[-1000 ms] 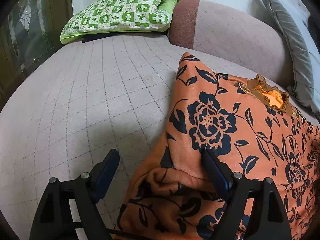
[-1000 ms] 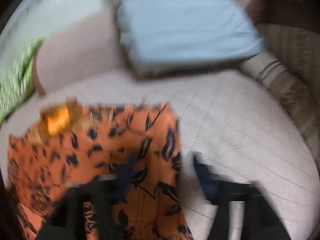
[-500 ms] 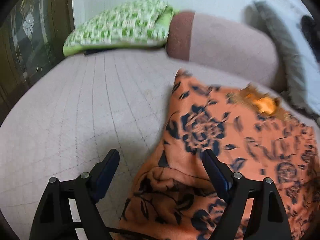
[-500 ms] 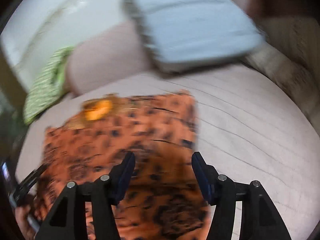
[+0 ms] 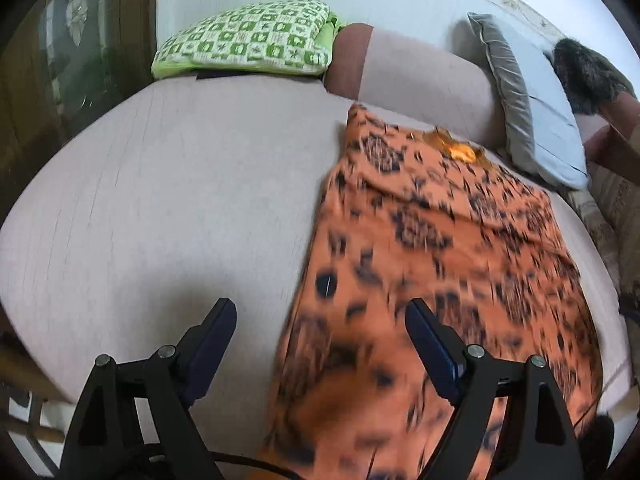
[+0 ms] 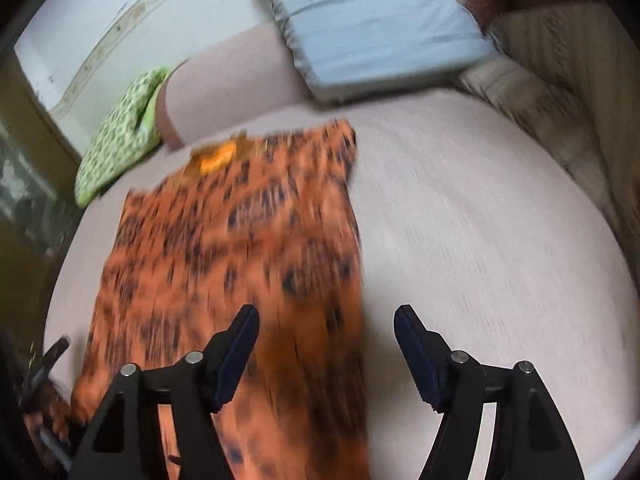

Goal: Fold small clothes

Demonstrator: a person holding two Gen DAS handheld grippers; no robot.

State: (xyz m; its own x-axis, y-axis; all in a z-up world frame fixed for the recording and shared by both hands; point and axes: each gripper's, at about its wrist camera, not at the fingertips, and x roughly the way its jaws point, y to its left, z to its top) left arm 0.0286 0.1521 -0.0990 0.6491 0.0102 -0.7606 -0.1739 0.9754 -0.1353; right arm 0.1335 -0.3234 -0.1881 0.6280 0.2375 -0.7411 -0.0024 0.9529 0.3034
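Straddling orange garment [image 5: 440, 248] edges: left gripper [image 5: 320, 336], right gripper [image 6: 326, 338], fingers spread, holding nothing; bare mattress [image 6: 480, 240] alongside.

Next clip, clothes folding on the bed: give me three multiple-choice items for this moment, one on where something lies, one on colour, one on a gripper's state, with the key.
1. Where does the green checked pillow lie relative to the garment?
A. At the far left of the bed, against the wall
B. On top of the garment
C. On the floor

2. What colours is the garment?
A. Plain white
B. Orange with a dark floral print
C. Blue stripes

3. How does the right gripper stand?
A. Shut on the garment
B. Shut on a pillow
C. Open, holding nothing

Key: 1 A, the pillow sits at the head of the bed, apart from the cloth. 2 B, orange fabric with dark flowers shows in both views. 3 C, its fingers are spread wide over the garment's right edge, nothing between them.
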